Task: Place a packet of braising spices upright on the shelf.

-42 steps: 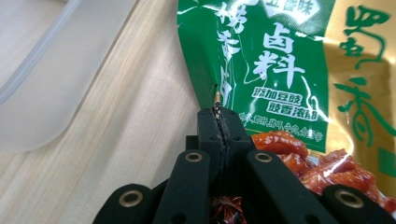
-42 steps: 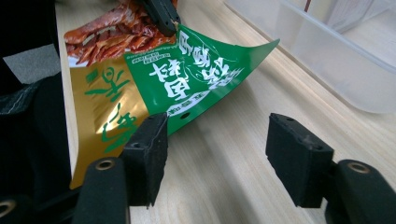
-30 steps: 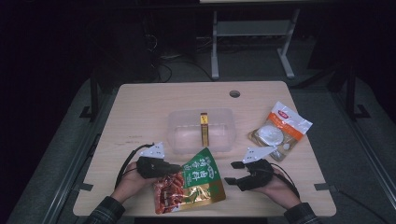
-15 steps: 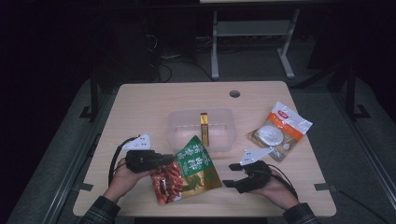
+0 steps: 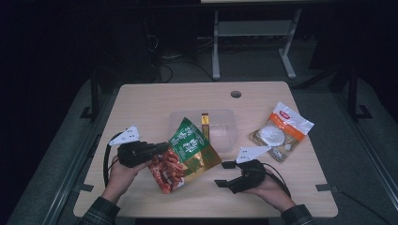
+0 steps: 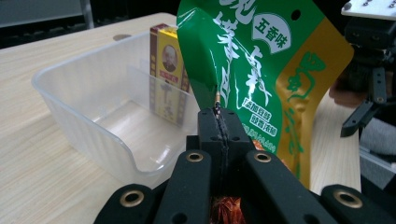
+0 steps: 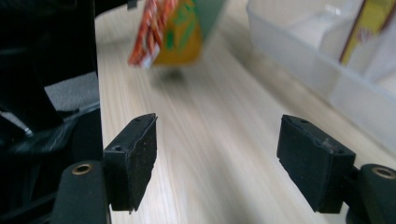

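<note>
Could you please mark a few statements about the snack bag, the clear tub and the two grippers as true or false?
1. The left gripper is shut on an edge of the green snack bag. True.
2. The right gripper also grips the bag. False: its jaws stand open with nothing between them, above bare table.
3. The clear tub holds a small yellow box standing upright. True.
4. The white and orange packet lies inside the tub. False: it lies on the table, to the tub's right.
5. The green snack bag lies flat on the table. False: it hangs lifted from the left gripper.
</note>
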Motion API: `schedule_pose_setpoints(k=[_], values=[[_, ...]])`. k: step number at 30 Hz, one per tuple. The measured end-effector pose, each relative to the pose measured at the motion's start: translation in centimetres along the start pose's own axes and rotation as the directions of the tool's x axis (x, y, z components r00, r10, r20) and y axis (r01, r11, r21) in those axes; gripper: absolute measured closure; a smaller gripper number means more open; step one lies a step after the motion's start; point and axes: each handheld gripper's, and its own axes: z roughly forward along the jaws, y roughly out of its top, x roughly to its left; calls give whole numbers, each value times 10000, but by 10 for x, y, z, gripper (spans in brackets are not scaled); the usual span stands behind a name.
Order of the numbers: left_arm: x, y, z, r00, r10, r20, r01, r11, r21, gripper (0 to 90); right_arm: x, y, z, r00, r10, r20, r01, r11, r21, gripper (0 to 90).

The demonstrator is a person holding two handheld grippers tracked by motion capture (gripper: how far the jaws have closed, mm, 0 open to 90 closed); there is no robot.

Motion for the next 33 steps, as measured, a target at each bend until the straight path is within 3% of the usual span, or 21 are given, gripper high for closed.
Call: schedule_pose_setpoints(k=[6, 10, 11, 14, 15, 18, 21, 28, 33], values=[[-3, 1, 1, 9998, 127, -120, -129, 9998, -139, 899, 2, 22, 17, 9999, 17, 163, -3, 9966, -829, 327], [-5, 2, 0, 9999, 71, -140, -75, 9996, -284, 899, 1, 30, 29, 9998, 210, 68, -200, 9911, -1313, 435], [-5, 2, -1, 9998, 92, -158, -98, 9994, -326, 899, 0, 33, 33, 9997, 227, 16, -222, 9884, -1500, 506], [-4, 2, -4, 9997, 77, -245, -90, 9985, -546, 899, -1, 36, 35, 9993, 378, -25, -376, 9850, -1684, 554], [-4, 2, -5, 9995, 10, -301, -30, 9978, -665, 899, -3, 38, 37, 9980, 582, -227, -614, 9804, -1870, 622], [-4, 1, -5, 9994, -9, -355, -17, 9973, -730, 898, -4, 40, 39, 9971, 703, -303, -749, 9767, -2010, 691], [-4, 1, -6, 9995, -98, -311, 73, 9969, -788, 898, -7, 43, 37, 9938, 983, -522, -1079, 9661, -2346, 802], [-8, -2, -8, 9994, 54, -335, -76, 9978, -653, 895, -10, 49, 33, 9928, 1027, -624, -1149, 9633, -2426, 887], [-12, -5, -10, 9990, 222, -400, -236, 9991, -349, 891, -12, 52, 29, 9936, 749, -842, -918, 9714, -2192, 893]])
